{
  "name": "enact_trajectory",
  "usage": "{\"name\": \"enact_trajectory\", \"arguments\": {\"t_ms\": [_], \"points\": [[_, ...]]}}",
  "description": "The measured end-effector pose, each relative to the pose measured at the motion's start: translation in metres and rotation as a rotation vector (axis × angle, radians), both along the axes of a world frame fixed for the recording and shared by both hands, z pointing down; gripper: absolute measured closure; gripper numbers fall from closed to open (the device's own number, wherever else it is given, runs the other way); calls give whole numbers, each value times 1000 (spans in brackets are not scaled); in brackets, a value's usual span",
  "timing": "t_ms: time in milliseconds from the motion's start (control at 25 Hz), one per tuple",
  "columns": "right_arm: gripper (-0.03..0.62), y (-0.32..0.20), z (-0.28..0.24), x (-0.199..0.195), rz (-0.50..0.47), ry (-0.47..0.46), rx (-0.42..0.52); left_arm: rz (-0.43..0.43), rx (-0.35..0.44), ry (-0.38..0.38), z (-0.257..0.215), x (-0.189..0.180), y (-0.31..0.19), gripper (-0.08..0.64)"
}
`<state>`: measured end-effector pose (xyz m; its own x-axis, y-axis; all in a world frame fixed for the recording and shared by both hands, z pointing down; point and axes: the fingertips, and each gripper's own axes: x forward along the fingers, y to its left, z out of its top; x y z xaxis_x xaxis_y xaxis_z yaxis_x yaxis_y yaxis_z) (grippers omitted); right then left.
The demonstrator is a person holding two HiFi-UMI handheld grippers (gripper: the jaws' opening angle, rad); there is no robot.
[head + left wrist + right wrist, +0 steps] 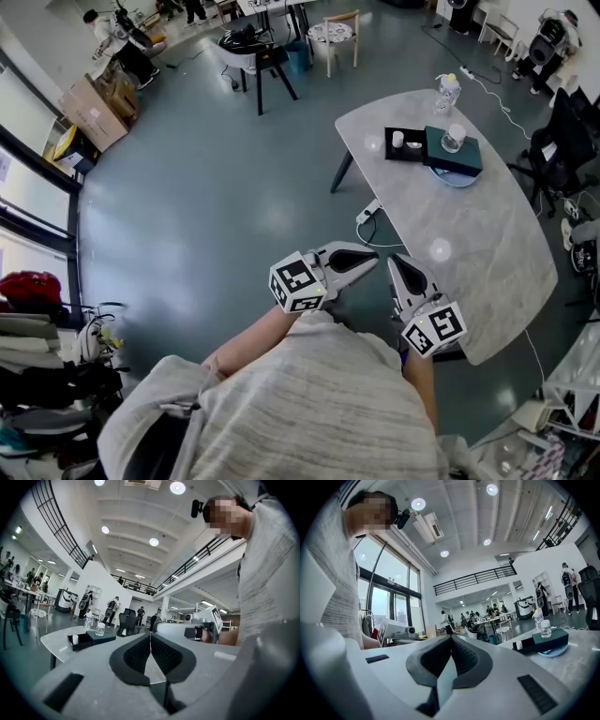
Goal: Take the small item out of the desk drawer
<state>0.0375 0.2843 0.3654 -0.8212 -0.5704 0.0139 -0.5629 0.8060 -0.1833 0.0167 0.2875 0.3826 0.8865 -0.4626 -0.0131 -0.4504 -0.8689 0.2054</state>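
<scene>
The left tongs (373, 260) and right tongs (395, 262) are both closed and empty, near the counter's (478, 244) near edge. The small white item (397, 141) stands in the black drawer (411, 152) toward the counter's far end.

The long grey marbled tabletop (469, 253) lies bare over its near and middle stretch, so a gripper can pass freely above it from the near end. Things crowd the far end. A black open-topped drawer tray (406, 148) sits on the left, reachable from above and from the left. Just beside it on the right is a dark green flat box (464, 155), which rests on a pale blue plate (457, 178) and carries a small clear jar with a white lid (454, 138). A clear plastic bottle (449, 92) stands farther back, apart. A black office chair (561, 141) crowds the table's far right side. Left of the table the grey-blue floor (206, 206) is wide open, apart from a white power strip (368, 214) by the table's left edge.
</scene>
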Motion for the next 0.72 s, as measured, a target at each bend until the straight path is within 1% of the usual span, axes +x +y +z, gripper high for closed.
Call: {"name": "enact_trajectory", "arguments": {"t_ms": [200, 400, 520, 720], "points": [[581, -5, 3, 12, 14, 7, -8, 23, -2, -7, -1, 12, -7, 543], [581, -26, 7, 19, 33, 21, -13, 51, -12, -8, 3, 22, -27, 543], [581, -47, 8, 21, 38, 22, -14, 57, -15, -2, 6, 24, -49, 543], [581, -100, 7, 23, 45, 41, -19, 59, -29, 6, 9, 27, -107, 543]]}}
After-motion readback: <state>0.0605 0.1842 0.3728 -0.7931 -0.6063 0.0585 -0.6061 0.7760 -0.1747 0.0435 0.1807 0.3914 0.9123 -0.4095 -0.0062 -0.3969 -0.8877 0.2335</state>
